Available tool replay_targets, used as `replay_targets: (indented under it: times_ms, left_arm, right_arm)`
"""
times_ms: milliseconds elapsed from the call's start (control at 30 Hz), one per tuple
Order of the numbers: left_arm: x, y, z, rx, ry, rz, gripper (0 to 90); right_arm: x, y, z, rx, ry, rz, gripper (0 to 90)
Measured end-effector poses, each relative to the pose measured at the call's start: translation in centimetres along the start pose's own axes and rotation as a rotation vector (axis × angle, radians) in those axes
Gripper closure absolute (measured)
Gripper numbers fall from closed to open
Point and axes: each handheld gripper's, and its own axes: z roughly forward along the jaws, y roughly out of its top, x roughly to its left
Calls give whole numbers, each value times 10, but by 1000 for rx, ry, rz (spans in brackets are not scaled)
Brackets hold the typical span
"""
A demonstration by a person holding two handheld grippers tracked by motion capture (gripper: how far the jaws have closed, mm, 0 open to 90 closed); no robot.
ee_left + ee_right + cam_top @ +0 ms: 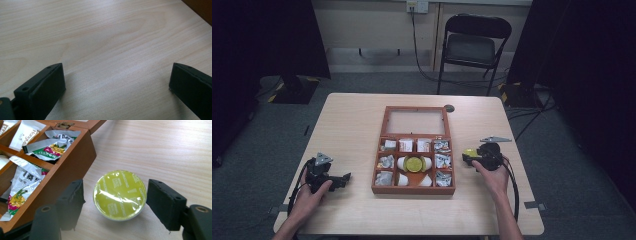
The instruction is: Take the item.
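A small round capsule with a yellow-green foil lid (119, 195) stands on the table just right of an open wooden box (412, 190). My right gripper (116, 195) is open around it, one jaw on each side, with a narrow gap between each pad and the capsule. In the high view the capsule (470, 153) sits at the tip of that right gripper (473, 159). A second yellow-lidded capsule (414, 164) lies in the box's middle compartment. My left gripper (343, 180) rests left of the box, open over bare wood (117, 80).
The box's compartments hold several foil tea sachets (52, 147), and its glass lid (415, 121) lies flat behind it. The box's wooden side wall (67, 172) is close to my right gripper's left jaw. A folding chair (472, 45) stands beyond the table.
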Motion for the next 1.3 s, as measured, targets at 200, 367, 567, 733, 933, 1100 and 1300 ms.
replay_targets:
  times_ms: [200, 367, 567, 733, 933, 1100, 1300]
  left_arm:
    - [0, 0, 0, 0, 0, 1, 0]
    - [0, 0, 0, 0, 0, 0, 0]
    - [0, 0, 0, 0, 0, 0, 0]
    - [0, 0, 0, 0, 0, 0, 0]
    - [0, 0, 0, 0, 0, 0, 0]
    - [0, 0, 0, 0, 0, 0, 0]
    - [0, 0, 0, 0, 0, 0, 0]
  right_arm:
    - [-1, 1, -8, -22, 17, 25, 280]
    - [0, 3, -17, -37, 23, 32, 280]
    - [2, 2, -27, -44, 30, 32, 280]
    - [7, 2, -39, -57, 32, 20, 271]
    - [8, -6, -53, -71, 20, 14, 259]
    - [3, -16, -63, -80, 2, 27, 252]
    - [-2, -29, -73, -72, -19, 28, 240]
